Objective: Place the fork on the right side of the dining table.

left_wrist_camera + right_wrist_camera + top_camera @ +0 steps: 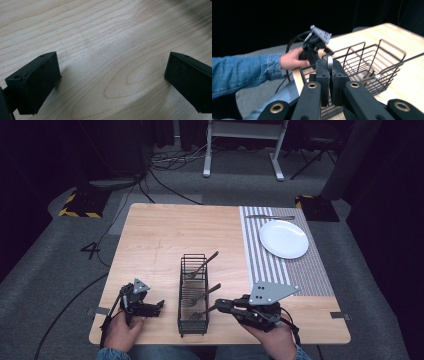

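Observation:
A black wire basket (pixel 181 290) stands on the wooden table (pixel 160 235) with two forks (pixel 205 262) leaning in it, handles up to the right. My right gripper (pixel 220 306) is at the basket's near right side, shut on the handle of a third fork (pixel 202 312) whose tines point into the basket. In the right gripper view the silver handle end (pixel 329 62) sticks up between the closed pads (pixel 323 75), with the basket (pixel 387 46) just beyond. My left gripper (pixel 161 304) rests left of the basket, jaws wide apart over bare wood (pixel 112 67).
A white plate (pixel 283 238) lies on a striped placemat (pixel 300 270) at the far right, with a knife (pixel 270 216) beyond it. The person's sleeve (pixel 242 72) and hand with the left gripper (pixel 314 45) appear beyond the basket's end.

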